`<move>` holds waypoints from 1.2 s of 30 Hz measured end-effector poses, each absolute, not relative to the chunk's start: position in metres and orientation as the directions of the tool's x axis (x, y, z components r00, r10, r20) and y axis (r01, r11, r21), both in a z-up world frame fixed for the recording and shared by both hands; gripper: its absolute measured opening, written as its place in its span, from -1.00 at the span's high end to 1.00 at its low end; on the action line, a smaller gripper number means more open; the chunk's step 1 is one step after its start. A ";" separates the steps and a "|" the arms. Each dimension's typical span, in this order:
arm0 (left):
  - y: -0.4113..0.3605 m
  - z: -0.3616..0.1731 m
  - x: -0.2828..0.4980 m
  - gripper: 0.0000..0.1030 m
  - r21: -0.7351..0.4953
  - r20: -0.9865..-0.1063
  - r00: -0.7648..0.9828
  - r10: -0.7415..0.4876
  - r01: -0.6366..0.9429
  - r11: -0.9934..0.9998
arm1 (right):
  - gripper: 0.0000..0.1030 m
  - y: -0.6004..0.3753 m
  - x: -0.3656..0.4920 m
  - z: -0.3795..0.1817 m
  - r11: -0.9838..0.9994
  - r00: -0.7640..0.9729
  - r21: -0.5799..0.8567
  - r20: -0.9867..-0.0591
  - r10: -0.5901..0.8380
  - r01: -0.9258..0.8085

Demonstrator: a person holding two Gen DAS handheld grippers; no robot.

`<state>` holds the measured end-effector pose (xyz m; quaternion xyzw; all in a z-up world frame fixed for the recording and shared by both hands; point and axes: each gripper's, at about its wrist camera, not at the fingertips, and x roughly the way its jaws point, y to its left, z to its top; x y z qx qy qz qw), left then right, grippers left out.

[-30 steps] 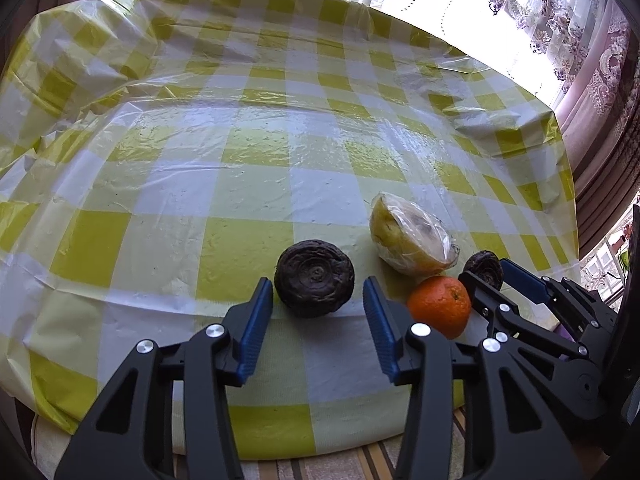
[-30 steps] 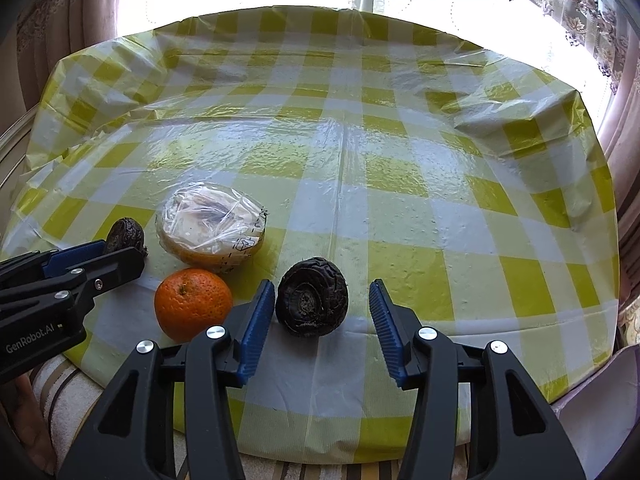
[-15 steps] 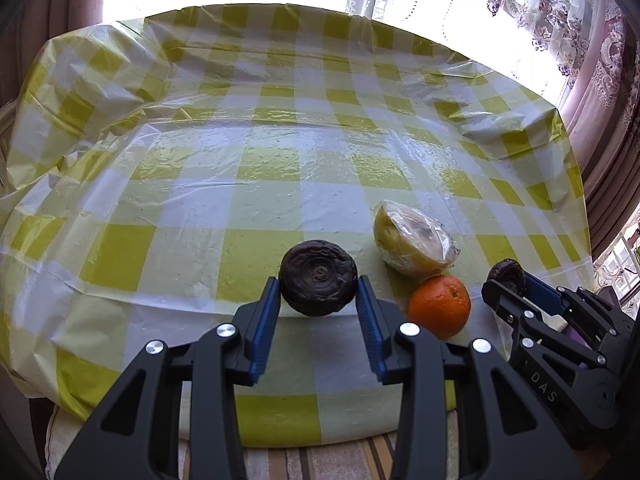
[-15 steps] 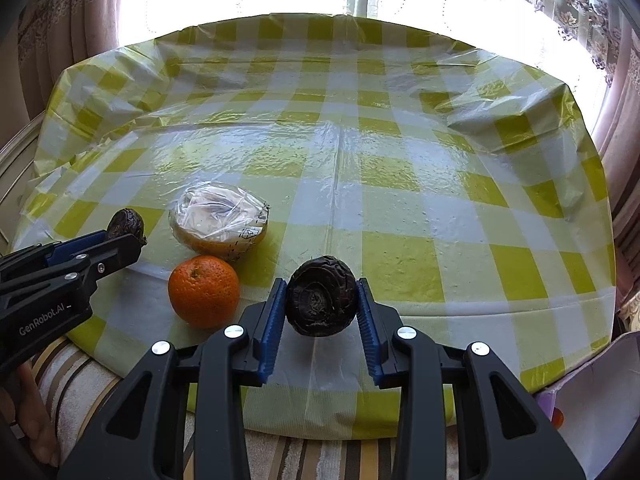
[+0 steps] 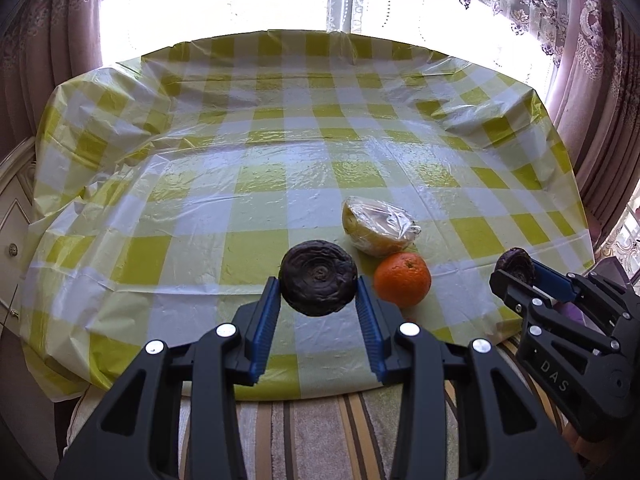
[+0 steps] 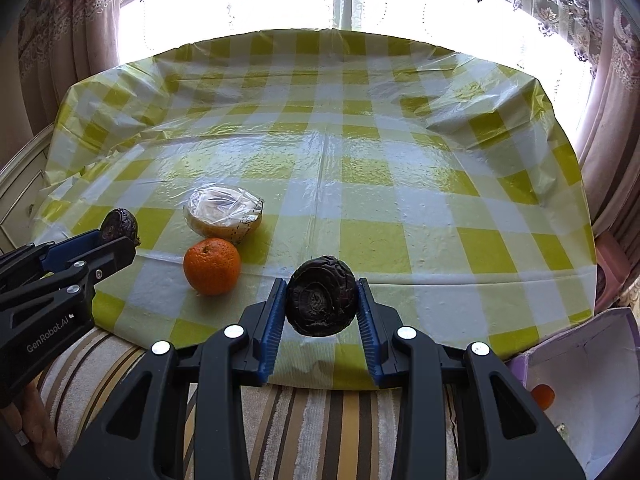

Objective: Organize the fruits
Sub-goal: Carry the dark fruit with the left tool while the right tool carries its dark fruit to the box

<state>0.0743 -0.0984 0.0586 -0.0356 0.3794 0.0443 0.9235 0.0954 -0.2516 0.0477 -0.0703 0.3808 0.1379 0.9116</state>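
Tablecloth [image 5: 280, 184]: glossy plastic film, yellow-white check, creased. On it: orange [image 5: 402, 279], matt, pitted peel; wrapped fruit [image 5: 378, 228] behind it, in shiny crinkled cling film. Dark fruit [image 5: 318, 282]: wrinkled, dull skin. Gripper pads [image 5: 266, 334]: ribbed blue plastic. Towel [image 6: 320, 432] below: striped nubby cloth.

A worktop [image 5: 200, 208] under a yellow-and-white checked plastic cover carries an orange [image 5: 402, 279] and, just behind it, a plastic-wrapped yellow fruit [image 5: 378, 226].

Both wrist views toward window
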 end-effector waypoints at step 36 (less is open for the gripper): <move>-0.276 0.038 0.036 0.25 0.159 -0.749 0.662 -0.038 0.235 0.959 | 0.35 -0.393 0.026 0.049 0.992 0.679 0.070 -0.724 0.120 -0.100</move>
